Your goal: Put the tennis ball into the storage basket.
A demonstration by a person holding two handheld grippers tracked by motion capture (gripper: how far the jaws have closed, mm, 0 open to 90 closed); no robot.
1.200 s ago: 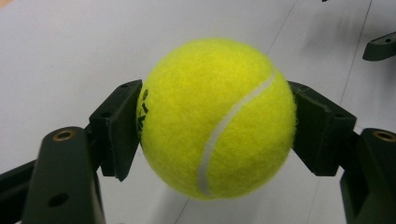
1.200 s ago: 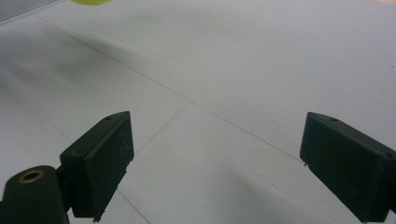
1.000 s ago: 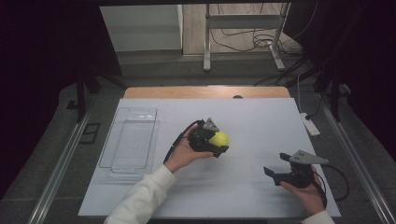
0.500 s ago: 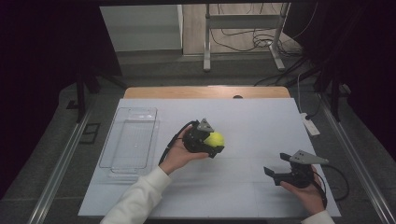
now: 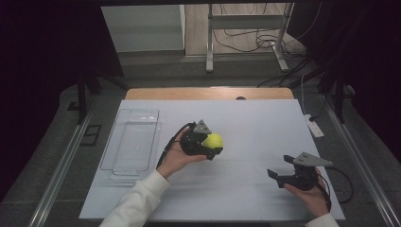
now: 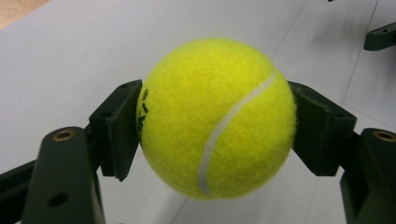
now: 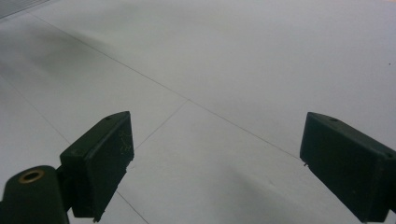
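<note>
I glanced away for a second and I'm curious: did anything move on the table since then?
Barely. The left tongs with the tennis ball clamped between them drifted slightly toward the clear tray. The grip stayed tight. The right tongs stayed open and still, and the tray has not shifted.

Pretty dim room: white-topped table with a wood edge at the back, grey floor around it, a metal stand and loose cables behind, dark walls either side.
</note>
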